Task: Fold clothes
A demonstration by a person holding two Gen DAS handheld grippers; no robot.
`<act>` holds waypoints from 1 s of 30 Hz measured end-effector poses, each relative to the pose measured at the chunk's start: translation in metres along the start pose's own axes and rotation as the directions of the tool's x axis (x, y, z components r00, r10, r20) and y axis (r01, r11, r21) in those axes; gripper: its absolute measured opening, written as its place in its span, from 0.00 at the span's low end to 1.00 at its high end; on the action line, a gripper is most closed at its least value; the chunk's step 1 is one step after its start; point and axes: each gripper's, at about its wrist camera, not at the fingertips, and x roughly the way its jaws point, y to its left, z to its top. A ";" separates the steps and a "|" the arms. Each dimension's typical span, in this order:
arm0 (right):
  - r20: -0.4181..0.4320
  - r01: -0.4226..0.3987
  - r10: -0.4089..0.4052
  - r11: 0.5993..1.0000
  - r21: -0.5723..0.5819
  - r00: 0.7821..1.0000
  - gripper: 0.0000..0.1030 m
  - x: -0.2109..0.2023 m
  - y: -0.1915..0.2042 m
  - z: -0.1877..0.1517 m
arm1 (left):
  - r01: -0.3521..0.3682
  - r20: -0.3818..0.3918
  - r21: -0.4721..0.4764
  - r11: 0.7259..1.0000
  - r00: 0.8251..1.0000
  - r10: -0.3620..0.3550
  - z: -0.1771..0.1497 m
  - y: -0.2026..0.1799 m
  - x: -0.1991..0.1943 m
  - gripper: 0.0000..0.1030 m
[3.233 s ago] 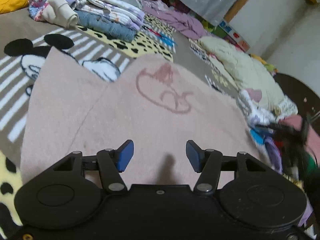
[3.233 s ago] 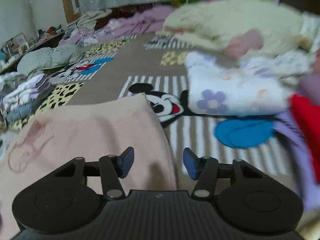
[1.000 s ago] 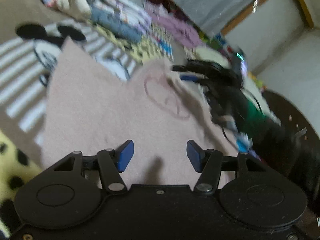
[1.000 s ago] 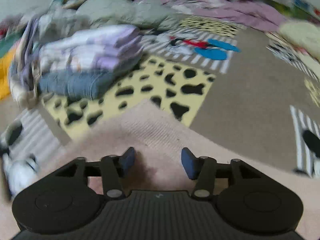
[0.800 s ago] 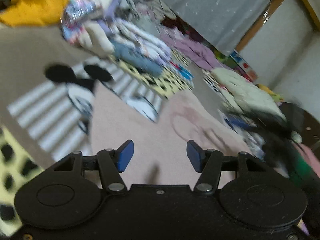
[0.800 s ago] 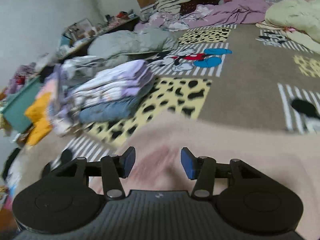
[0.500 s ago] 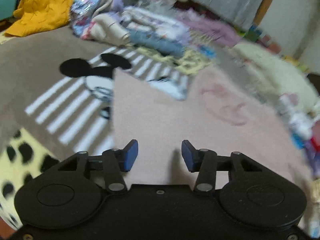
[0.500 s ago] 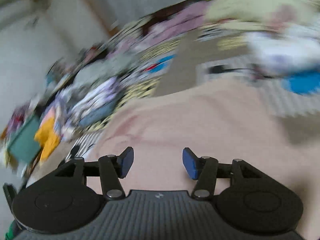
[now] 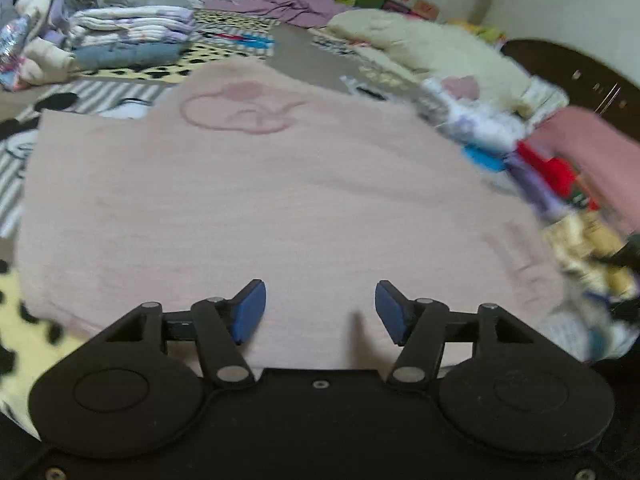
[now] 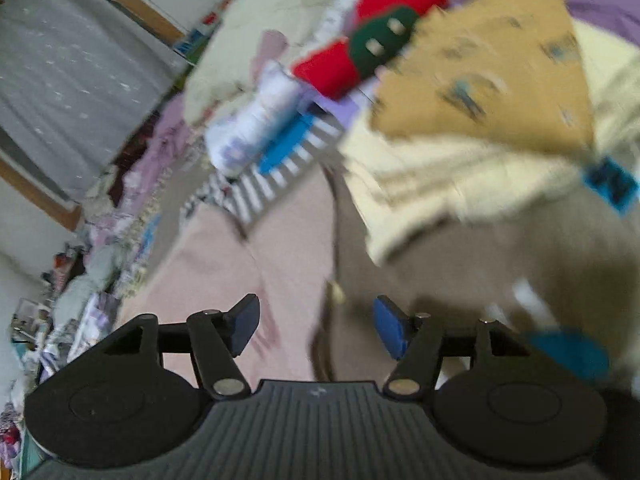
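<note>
Pink and soft, the sweater [image 9: 256, 200] lies spread flat on the patterned blanket [image 9: 100, 92]. The left gripper [image 9: 320, 312] hangs over its near edge, the right gripper [image 10: 316, 326] over its side edge; both have just been opening, nothing between them. A folded stack [image 9: 128, 40] sits beyond.

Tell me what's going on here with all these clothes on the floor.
A person is folding laundry with a hand-held claw in each hand. A pale pink fleece garment with a heart-like outline lies spread flat on the patterned cartoon rug. The left claw hovers over its near edge, jaws just opened wider, nothing between them. The right claw sits at the garment's side edge, also opening, gripping nothing. A folded stack of pastel clothes waits behind, with unfolded piles to the right.
</note>
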 end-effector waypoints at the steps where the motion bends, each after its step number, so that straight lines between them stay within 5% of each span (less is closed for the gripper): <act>1: -0.016 0.003 -0.003 1.000 -0.005 1.000 0.68 0.005 0.000 -0.008 | 0.022 -0.002 -0.006 1.000 1.000 -0.022 0.003 -0.005 0.000 0.58; 4: -0.062 0.016 -0.018 0.999 -0.028 0.998 0.69 0.021 -0.003 -0.031 | 0.065 -0.005 -0.007 0.998 0.998 -0.065 0.017 -0.022 0.003 0.59; 11: 0.012 -0.034 0.036 0.991 -0.131 0.999 0.80 0.030 0.002 -0.045 | 0.071 0.016 0.087 0.994 0.997 -0.073 0.080 -0.089 0.037 0.62; 20: 0.000 -0.092 0.095 0.960 -0.265 0.995 0.54 0.038 0.022 -0.043 | 0.062 -0.040 0.211 0.975 0.998 -0.055 0.145 -0.193 0.151 0.62; 30: 0.020 -0.109 0.124 0.930 -0.350 0.992 0.42 0.036 0.027 -0.042 | -0.056 -0.119 0.303 0.951 0.988 0.096 0.150 -0.253 0.273 0.60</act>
